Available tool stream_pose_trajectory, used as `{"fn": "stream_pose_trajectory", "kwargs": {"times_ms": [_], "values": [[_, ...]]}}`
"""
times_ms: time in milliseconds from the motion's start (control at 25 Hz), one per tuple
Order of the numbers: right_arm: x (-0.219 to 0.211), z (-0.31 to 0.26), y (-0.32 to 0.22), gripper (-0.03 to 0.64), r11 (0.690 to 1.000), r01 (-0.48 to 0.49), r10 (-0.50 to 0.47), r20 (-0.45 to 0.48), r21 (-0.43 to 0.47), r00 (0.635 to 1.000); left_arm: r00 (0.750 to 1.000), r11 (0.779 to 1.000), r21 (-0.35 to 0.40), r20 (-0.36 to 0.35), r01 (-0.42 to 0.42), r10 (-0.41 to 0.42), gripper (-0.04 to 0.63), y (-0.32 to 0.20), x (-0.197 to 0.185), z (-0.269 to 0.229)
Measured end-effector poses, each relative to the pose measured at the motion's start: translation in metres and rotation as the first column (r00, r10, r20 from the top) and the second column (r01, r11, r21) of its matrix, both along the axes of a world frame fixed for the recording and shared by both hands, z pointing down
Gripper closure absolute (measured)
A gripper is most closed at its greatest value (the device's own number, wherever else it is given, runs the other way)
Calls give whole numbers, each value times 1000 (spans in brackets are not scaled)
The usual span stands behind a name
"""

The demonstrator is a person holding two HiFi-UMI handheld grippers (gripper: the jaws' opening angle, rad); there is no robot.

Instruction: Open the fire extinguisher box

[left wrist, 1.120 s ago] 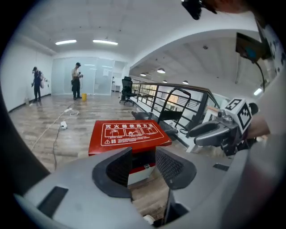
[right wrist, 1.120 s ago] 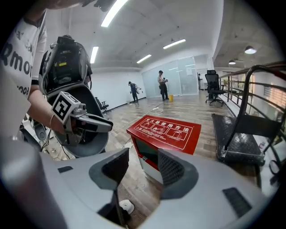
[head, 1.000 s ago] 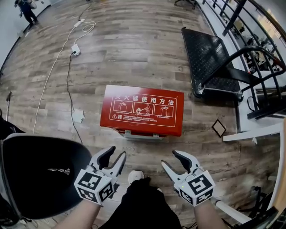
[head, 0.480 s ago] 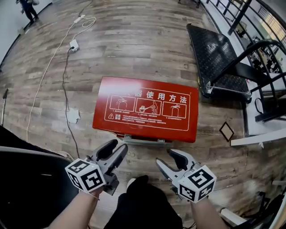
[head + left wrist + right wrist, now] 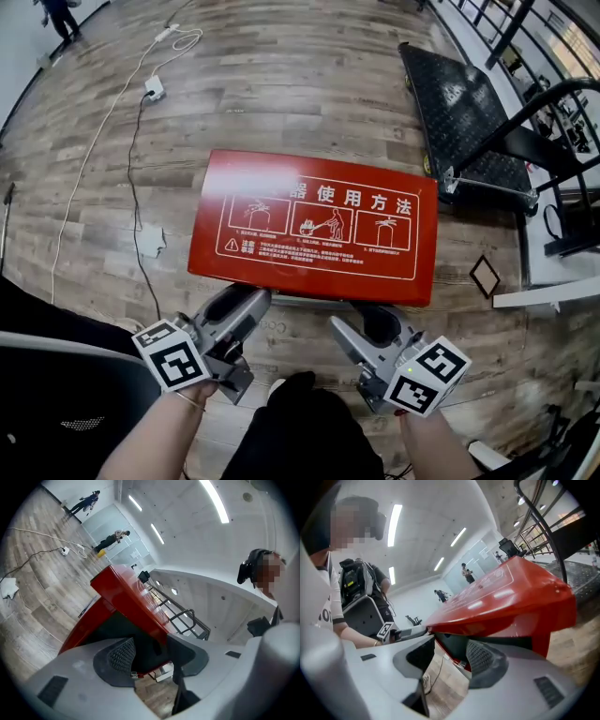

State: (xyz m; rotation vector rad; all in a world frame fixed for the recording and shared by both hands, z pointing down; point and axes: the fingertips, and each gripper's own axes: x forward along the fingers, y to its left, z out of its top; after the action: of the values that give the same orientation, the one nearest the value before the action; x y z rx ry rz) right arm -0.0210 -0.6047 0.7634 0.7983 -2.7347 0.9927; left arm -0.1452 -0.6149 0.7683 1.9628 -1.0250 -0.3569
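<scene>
Our left gripper (image 5: 247,298) sits low at the near edge of the fire extinguisher box (image 5: 314,225). Its jaws have just been opening and now stand spread, with the box's lower front edge and a small metal latch framed between them, and nothing pinched. The red box lies flat on the floor (image 5: 281,103) with its printed lid up. Our right gripper (image 5: 360,323) is spread too, at the same edge further right, also empty.

We judge the main risk to be uneven work. If one side lifts before the other, the lid could twist or the box could skid on the planks. A jaw might also slip off the thin lip.

The floor is grey-brown wood plank. A cable (image 5: 131,159) trails across it at the left, and a black platform cart (image 5: 459,103) stands at the right.
</scene>
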Motion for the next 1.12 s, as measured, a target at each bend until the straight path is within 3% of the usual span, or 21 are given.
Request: {"fn": "stream_pose_trajectory", "kwargs": {"times_ms": [240, 480, 560, 920, 1120], "values": [[2, -11, -6, 422, 993, -30, 55, 234, -110, 971, 990, 998, 55, -142, 34, -26, 408, -8, -4, -15], [4, -39, -3, 423, 992, -50, 87, 354, -112, 931, 966, 992, 117, -259, 41, -10, 413, -2, -10, -38], [5, -48, -3, 423, 987, -60, 113, 381, -150, 918, 958, 992, 115, -286, 58, -23, 459, -2, -13, -45], [3, -133, -45, 423, 945, -112, 243, 430, -307, 870, 893, 993, 7, -438, 119, -104, 494, -45, -16, -129], [6, -160, -76, 442, 903, -166, 346, 444, -395, 826, 877, 990, -82, -461, 112, -137, 503, -73, -15, -157]]}}
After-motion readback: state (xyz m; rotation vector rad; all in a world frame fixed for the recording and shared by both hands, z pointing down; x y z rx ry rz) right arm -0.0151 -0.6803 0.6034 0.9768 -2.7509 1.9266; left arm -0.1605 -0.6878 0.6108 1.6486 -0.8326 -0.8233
